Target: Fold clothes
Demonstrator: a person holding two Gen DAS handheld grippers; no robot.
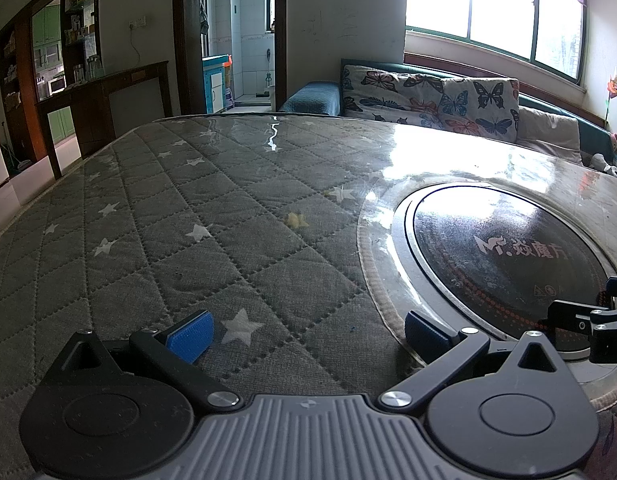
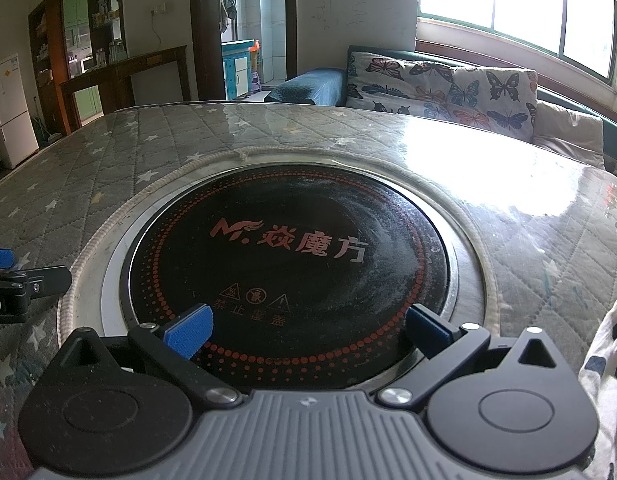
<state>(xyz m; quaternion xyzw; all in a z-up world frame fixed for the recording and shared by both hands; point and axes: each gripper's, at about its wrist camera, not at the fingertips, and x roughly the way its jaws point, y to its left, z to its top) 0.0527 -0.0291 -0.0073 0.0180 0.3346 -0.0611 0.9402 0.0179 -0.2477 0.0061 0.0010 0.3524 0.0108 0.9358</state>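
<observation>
Right wrist view: my right hand-held gripper [image 2: 308, 330] gapes wide over the cooktop [image 2: 288, 264], holding nothing; spotted garment [image 2: 606, 368] lies right of it. Left hand-held gripper [image 1: 308, 332], left of the cooktop, equally wide, empty. Risk: cloth dragging across the glossy bench [image 2: 528, 184] and bunching.

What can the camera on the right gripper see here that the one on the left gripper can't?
Only the right wrist view shows the whole round black cooktop with its warning symbols, a white fridge at far left, and a white spotted cloth at the right edge. Only the left wrist view shows the wide stretch of star-quilted cover and a pinwheel by the window. Both show the butterfly cushion, the doorway, and an open gripper: the right gripper over the cooktop, the left gripper over the quilt.
</observation>
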